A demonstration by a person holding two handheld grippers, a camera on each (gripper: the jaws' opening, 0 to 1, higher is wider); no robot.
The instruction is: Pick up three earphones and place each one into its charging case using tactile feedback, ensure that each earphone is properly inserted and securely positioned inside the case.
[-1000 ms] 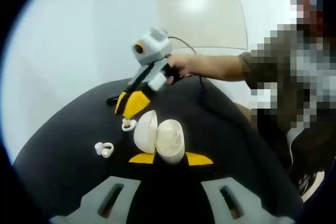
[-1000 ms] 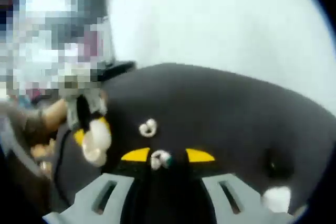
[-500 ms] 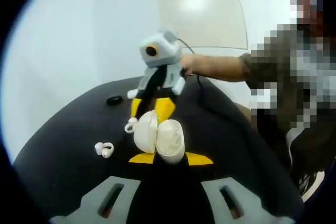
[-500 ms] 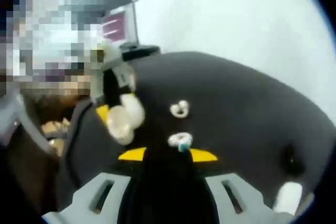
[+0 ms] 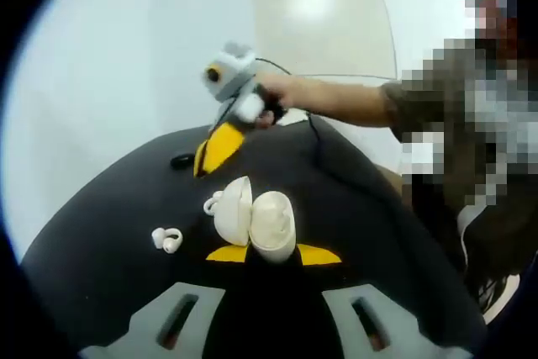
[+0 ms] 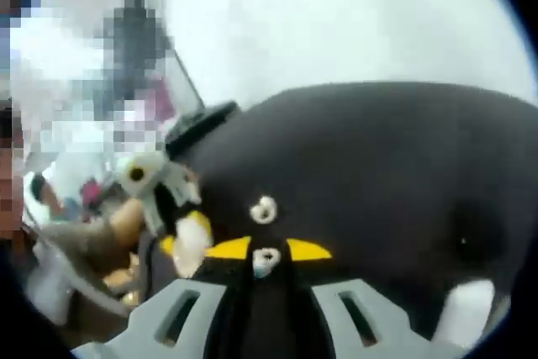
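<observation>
One smooth, egg-shaped charging case [image 5: 255,221] sits clamped between yellow-tipped jaws.

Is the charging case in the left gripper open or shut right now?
Open. In the left gripper view the charging case, held in the left gripper, has its lid swung apart from the body.

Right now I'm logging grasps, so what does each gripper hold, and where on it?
The left gripper clamps the open charging case at its lower end. The right gripper pinches a small earphone between its tips; which part is too blurred to tell.
</observation>
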